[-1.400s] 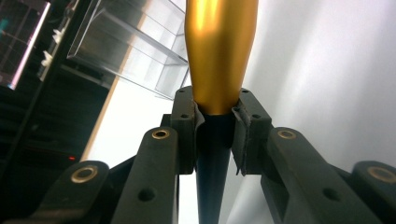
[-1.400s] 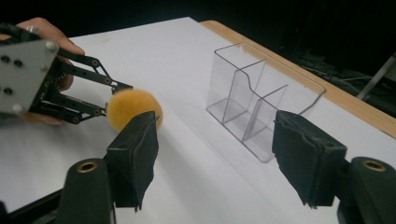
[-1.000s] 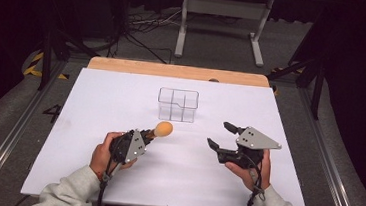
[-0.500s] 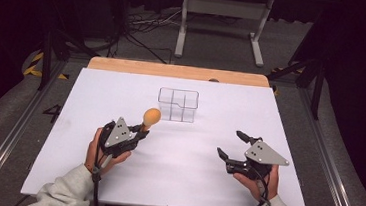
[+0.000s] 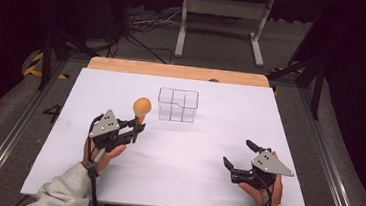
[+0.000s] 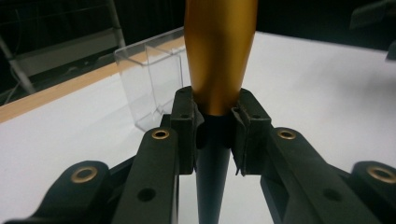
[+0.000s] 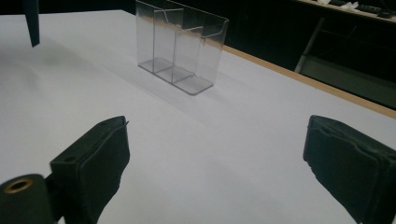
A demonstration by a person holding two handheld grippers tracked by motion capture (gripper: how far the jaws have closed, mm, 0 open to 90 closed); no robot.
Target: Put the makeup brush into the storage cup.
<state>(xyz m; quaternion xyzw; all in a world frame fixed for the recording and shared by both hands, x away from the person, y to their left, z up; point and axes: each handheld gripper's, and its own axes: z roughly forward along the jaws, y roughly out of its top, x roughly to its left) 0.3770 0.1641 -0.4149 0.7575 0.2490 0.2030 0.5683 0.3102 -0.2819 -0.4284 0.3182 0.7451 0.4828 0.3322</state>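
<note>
An orange-gold tool (image 5: 142, 107) with a rounded top and a black shaft stands upright, left of a clear divided box (image 5: 178, 105). My left gripper (image 5: 136, 126) is shut on it where the gold body meets the shaft. In the left gripper view the gold body (image 6: 219, 46) rises between the pads (image 6: 184, 121), with the clear box (image 6: 149, 79) behind on the left. My right gripper (image 5: 238, 154) rests open near the table's front right, nothing between its jaws. In the right gripper view the gripper (image 7: 219, 154) faces the clear box (image 7: 180, 44) from well short of it.
A white sheet (image 5: 207, 150) covers the table, with a wooden strip (image 5: 173, 71) along its far edge. A metal stand (image 5: 224, 11) and cables lie on the dark floor beyond. A dark shaft end (image 7: 31, 21) hangs at the top left of the right gripper view.
The left gripper has swung the tool from lying sideways to upright and carried it left and forward. The right gripper has drawn back toward the front right, still open.
</note>
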